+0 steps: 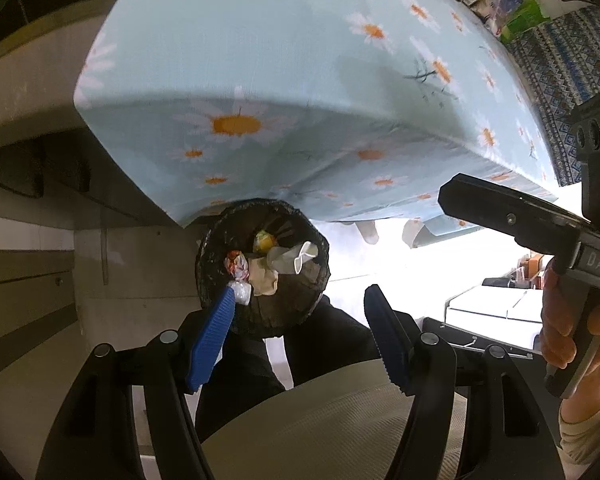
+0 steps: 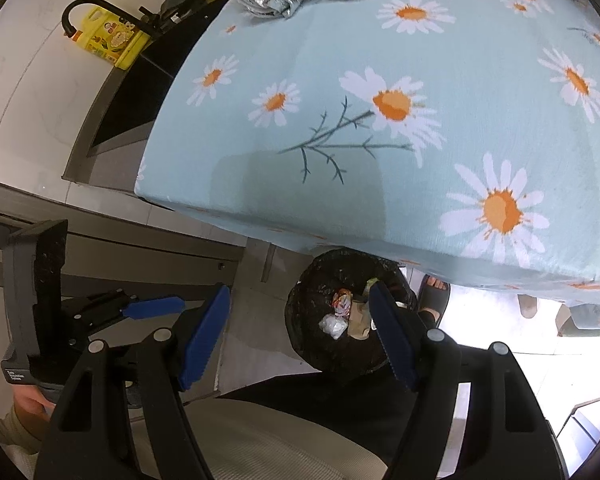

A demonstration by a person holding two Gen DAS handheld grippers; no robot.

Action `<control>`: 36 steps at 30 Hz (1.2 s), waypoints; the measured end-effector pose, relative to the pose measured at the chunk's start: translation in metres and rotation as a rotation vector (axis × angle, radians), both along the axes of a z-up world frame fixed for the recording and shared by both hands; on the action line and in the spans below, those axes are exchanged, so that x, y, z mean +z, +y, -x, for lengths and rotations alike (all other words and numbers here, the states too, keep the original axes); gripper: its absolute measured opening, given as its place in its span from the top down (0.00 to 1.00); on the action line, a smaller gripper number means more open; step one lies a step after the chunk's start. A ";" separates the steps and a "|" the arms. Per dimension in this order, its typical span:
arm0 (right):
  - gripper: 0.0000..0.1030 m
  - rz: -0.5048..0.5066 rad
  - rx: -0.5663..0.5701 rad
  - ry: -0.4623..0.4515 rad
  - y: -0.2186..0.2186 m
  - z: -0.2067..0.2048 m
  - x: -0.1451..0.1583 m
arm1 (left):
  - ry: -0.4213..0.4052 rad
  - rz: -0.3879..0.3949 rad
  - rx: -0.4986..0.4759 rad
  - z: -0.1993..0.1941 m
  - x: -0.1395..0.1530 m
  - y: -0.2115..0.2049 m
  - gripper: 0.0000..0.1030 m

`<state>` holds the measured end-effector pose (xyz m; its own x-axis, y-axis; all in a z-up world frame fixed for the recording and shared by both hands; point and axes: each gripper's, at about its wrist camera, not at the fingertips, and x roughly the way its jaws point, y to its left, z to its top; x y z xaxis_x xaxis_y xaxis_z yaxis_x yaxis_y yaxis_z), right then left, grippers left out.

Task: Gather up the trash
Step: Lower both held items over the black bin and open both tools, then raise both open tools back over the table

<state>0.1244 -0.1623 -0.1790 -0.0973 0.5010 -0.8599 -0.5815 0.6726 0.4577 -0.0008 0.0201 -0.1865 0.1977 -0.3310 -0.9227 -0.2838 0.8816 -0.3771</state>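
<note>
Both grippers' fingers, left (image 1: 300, 336) and right (image 2: 300, 336), are released and empty; the bin (image 1: 262, 268) below them should be kept centred beneath further drops.

**Trash in the bin**

A round black-lined bin (image 1: 262, 268) stood upright on the floor, just under the edge of the surface. Inside lay crumpled trash: a red-and-white wrapper (image 1: 236, 263), a clear plastic wad (image 1: 242, 293) beside it, a beige paper (image 1: 263, 278) in the middle, a yellow scrap (image 1: 263, 241) and a white crushed cup (image 1: 296, 258) touching the paper.
</note>
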 end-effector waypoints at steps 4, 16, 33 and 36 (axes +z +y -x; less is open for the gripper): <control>0.30 -0.019 -0.005 -0.023 -0.001 -0.002 0.013 | -0.028 -0.006 -0.015 -0.004 0.014 0.000 0.37; 0.30 -0.074 -0.029 -0.093 -0.009 -0.019 0.049 | -0.112 -0.049 -0.062 -0.026 0.051 -0.004 0.37; 0.30 -0.109 -0.006 -0.146 -0.007 -0.078 0.075 | -0.184 -0.113 -0.052 -0.084 0.096 -0.002 0.37; 0.30 -0.109 0.012 -0.150 -0.004 -0.093 0.075 | -0.187 -0.128 -0.037 -0.098 0.100 -0.002 0.37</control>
<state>0.2176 -0.1664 -0.1037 0.0213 0.5917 -0.8059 -0.6564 0.6163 0.4352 0.0970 0.0186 -0.0866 0.3595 -0.2237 -0.9059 -0.1864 0.9341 -0.3046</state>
